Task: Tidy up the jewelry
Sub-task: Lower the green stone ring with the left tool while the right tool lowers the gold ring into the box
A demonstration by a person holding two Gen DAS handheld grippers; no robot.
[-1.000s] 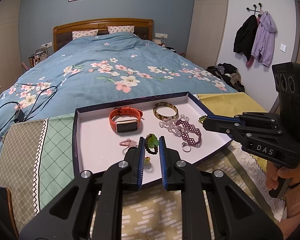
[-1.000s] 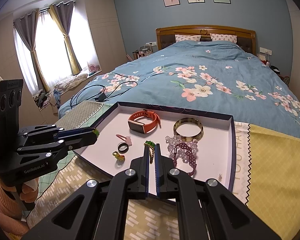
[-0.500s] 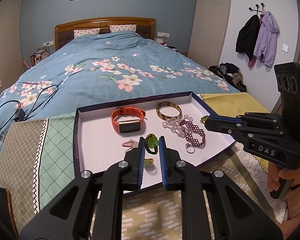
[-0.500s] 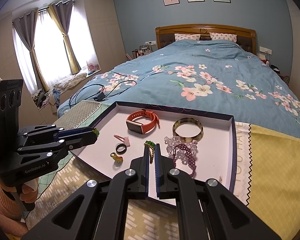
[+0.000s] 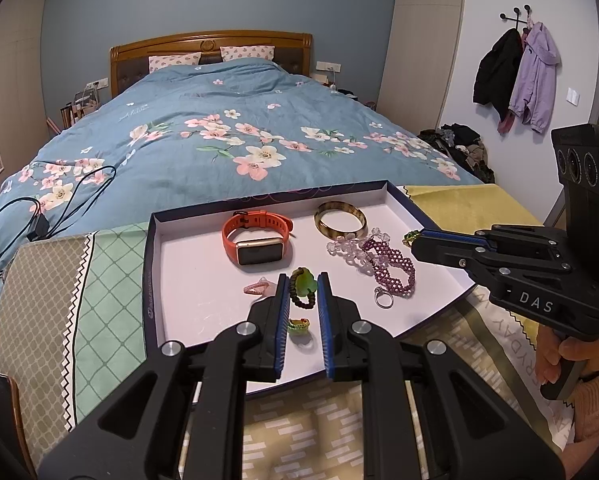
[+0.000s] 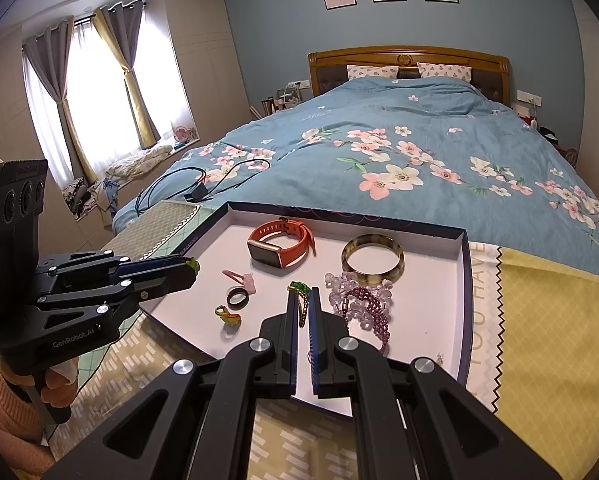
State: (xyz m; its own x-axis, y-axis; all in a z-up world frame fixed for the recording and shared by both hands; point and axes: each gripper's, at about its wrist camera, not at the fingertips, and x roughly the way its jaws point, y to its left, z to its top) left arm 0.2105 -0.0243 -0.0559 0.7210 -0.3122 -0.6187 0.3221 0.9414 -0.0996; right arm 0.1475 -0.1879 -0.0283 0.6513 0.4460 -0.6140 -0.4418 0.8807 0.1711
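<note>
A shallow white tray [image 5: 187, 276] [image 6: 427, 320] lies on the patterned cloth. In it are an orange watch [image 5: 255, 236] [image 6: 279, 242], an amber bangle [image 5: 340, 220] [image 6: 372, 258], clear and purple bead bracelets [image 5: 387, 264] [image 6: 363, 304], a pink clip [image 5: 255, 288] [image 6: 239, 278], a black ring [image 6: 237, 297], a silver ring [image 5: 383, 300] and a small green-yellow ring [image 5: 298, 325] [image 6: 228, 316]. My left gripper [image 5: 302, 280] [image 6: 193, 266] is shut on a dark bead bracelet with a green pendant [image 5: 302, 283]. My right gripper [image 6: 303, 292] [image 5: 413, 238] is shut on a green-and-gold chain [image 6: 301, 300].
A bed with a blue floral duvet [image 5: 227, 136] lies right behind the tray. A black cable and charger [image 5: 39, 224] rest on the bed's left side. Yellow cloth [image 6: 551, 340] covers the surface right of the tray. Coats [image 5: 515, 76] hang on the right wall.
Both grippers have drawn back slightly toward me with their pieces still held. The tray and its jewelry have not moved.
</note>
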